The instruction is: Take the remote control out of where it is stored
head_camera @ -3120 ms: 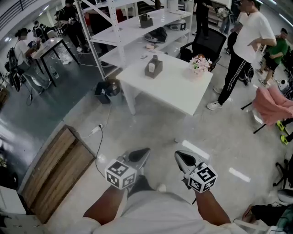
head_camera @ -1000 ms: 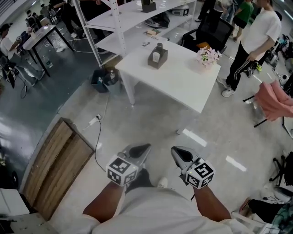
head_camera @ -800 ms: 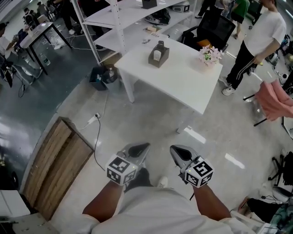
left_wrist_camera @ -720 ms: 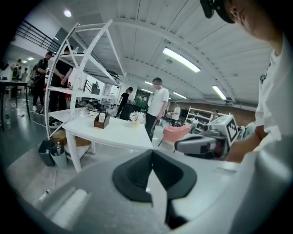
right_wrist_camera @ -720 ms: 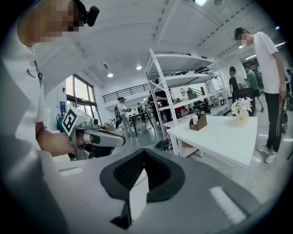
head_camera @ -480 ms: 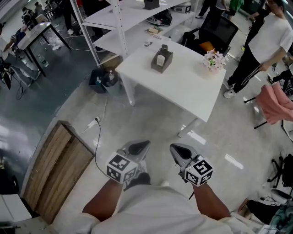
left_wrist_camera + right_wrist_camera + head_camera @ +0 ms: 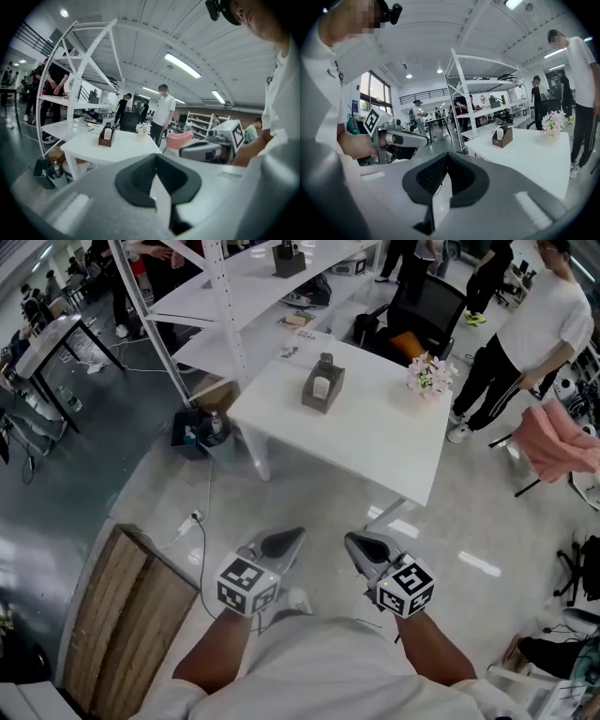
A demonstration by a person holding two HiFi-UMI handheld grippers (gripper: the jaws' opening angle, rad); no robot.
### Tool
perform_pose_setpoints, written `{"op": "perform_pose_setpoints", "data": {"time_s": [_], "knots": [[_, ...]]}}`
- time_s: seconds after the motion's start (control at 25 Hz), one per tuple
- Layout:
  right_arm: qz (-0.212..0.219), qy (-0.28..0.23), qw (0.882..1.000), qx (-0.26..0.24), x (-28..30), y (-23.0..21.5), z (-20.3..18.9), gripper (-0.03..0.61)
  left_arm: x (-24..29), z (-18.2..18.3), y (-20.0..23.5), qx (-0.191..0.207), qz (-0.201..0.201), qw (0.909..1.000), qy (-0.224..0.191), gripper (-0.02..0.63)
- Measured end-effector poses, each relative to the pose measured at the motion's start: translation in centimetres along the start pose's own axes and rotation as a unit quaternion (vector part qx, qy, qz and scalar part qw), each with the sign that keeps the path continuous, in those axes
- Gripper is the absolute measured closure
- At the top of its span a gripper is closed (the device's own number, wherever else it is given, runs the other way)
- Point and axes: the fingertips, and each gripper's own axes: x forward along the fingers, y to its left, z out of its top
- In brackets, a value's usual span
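Facing table (image 7: 375, 442) from well apart, bare floor between. Left gripper (image 7: 284, 540) and right gripper (image 7: 360, 542) sit side by side low in the head view. The fingers of each are pressed together with nothing between them. Brown holder (image 7: 322, 390) stands toward the table's far side, flowers (image 7: 427, 374) near it. Dark slim item upright in the holder is probably the remote (image 7: 325, 361); too small to confirm. Judged light, rigid, smooth plastic, so somewhat slippery. Best hold: exposed top end, fingers across the narrow sides, drawn straight up. Holder may tip.
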Motion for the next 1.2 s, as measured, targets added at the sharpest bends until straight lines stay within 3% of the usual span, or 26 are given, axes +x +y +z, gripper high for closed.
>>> {"op": "perform_pose_setpoints", "data": {"time_s": [0.36, 0.48, 0.56, 1.2], "knots": [[-0.023, -0.004, 1.0, -0.008, 3.0, 0.0, 1.2, 0.572, -0.2, 0.8, 2.7, 0.017, -0.032, 0.9993, 0.004, 0.612], [-0.019, 0.004, 1.0, -0.017, 3.6, 0.8, 1.4, 0.572, -0.9, 1.0, 3.6, -0.009, -0.036, 0.9993, -0.005, 0.612], [-0.019, 0.005, 1.0, -0.024, 3.9, 0.9, 1.6, 0.572, -1.2, 1.3, 4.3, -0.024, -0.035, 0.999, -0.013, 0.612], [-0.011, -0.011, 1.0, -0.009, 5.5, -0.3, 2.3, 0.572, -0.7, 0.7, 5.7, -0.016, -0.018, 0.9997, -0.003, 0.612]]}}
